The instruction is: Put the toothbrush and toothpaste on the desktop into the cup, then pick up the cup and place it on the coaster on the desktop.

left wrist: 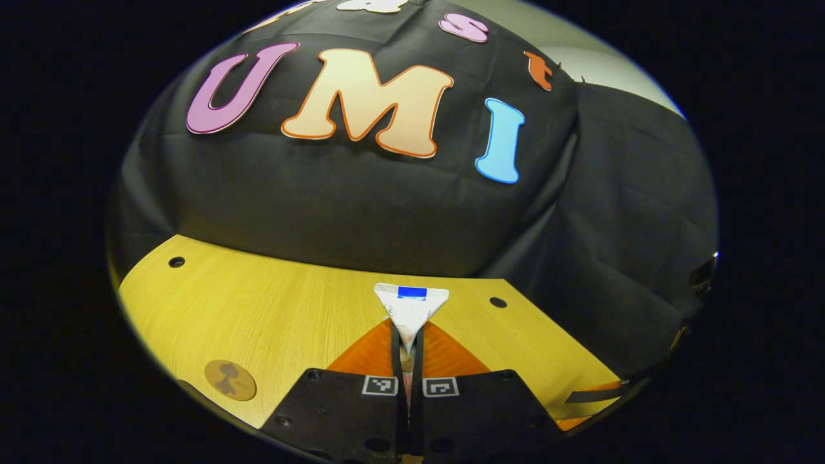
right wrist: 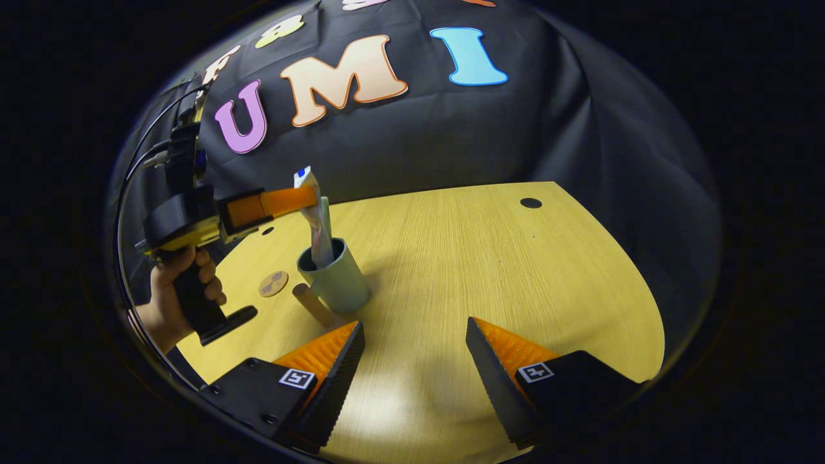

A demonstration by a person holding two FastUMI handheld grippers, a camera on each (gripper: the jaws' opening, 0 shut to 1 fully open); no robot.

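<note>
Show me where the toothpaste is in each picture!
Left gripper view: the toothpaste sits low in the middle, pinched in the left gripper.
Right gripper view: upper left, standing in the cup.
Shared landmark: the round coaster on the desktop.

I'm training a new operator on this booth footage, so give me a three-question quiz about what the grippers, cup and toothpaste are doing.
1. True or false: the left gripper is shut on the toothpaste.
2. Where is the lower end of the toothpaste? A) flat on the table B) inside the cup C) on the coaster
3. Fill in: the right gripper is ____, holding nothing.

Key: 1 true; 2 B; 3 open.
</note>
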